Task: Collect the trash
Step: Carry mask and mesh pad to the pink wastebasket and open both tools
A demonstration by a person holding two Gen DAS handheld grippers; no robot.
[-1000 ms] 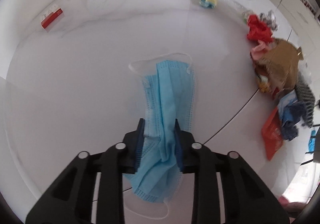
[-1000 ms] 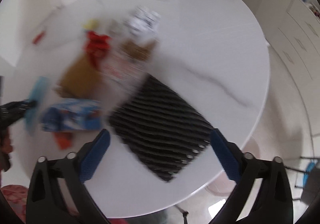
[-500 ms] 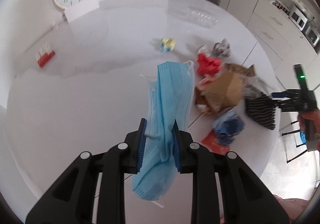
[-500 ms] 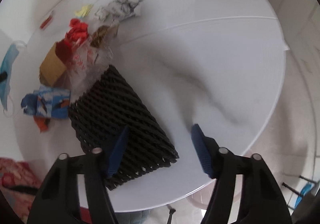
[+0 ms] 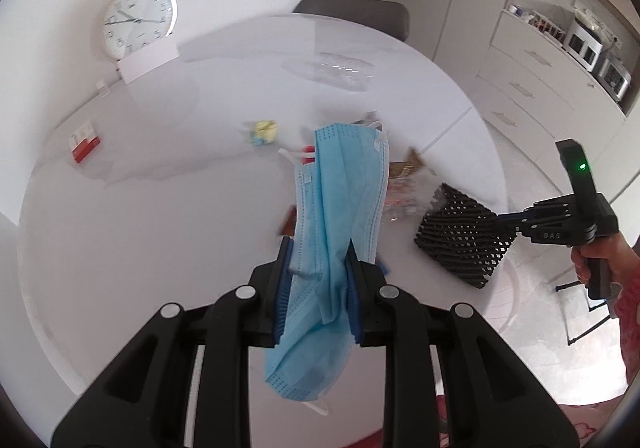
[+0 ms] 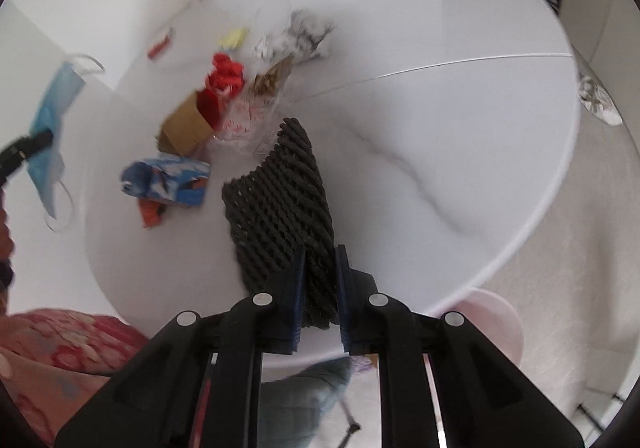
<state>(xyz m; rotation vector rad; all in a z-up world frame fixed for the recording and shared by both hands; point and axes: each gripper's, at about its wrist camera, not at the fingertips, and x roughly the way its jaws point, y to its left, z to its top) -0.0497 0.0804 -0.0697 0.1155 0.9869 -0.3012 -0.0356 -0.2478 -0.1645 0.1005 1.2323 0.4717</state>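
A blue face mask point(image 5: 340, 208) hangs in the air above the round white table point(image 5: 140, 228), with my left gripper point(image 5: 318, 260) shut on it. From the right wrist view the same mask point(image 6: 50, 116) shows at the far left. My right gripper point(image 6: 320, 260) has its jaws closing on a black foam mesh sheet point(image 6: 284, 192), whose near end is bunched between the pads while its far end trails on the table. In the left wrist view that mesh sheet point(image 5: 460, 232) is lifted at the table's right edge by the right gripper point(image 5: 506, 226), held in a person's hand point(image 5: 592, 256).
A trash heap lies mid-table: brown cardboard point(image 6: 186, 126), red crumpled paper point(image 6: 224, 80), a blue printed wrapper point(image 6: 168, 180), grey crumpled paper point(image 6: 296, 36), a yellow wad point(image 5: 262, 130). A red box point(image 5: 84, 140) and clock point(image 5: 138, 20) sit far left. A pink bin point(image 6: 496, 324) stands below the table edge.
The left gripper rose off the table with the mask, which now hangs free. The right gripper went from wide open above the mesh sheet to closed around its near end.
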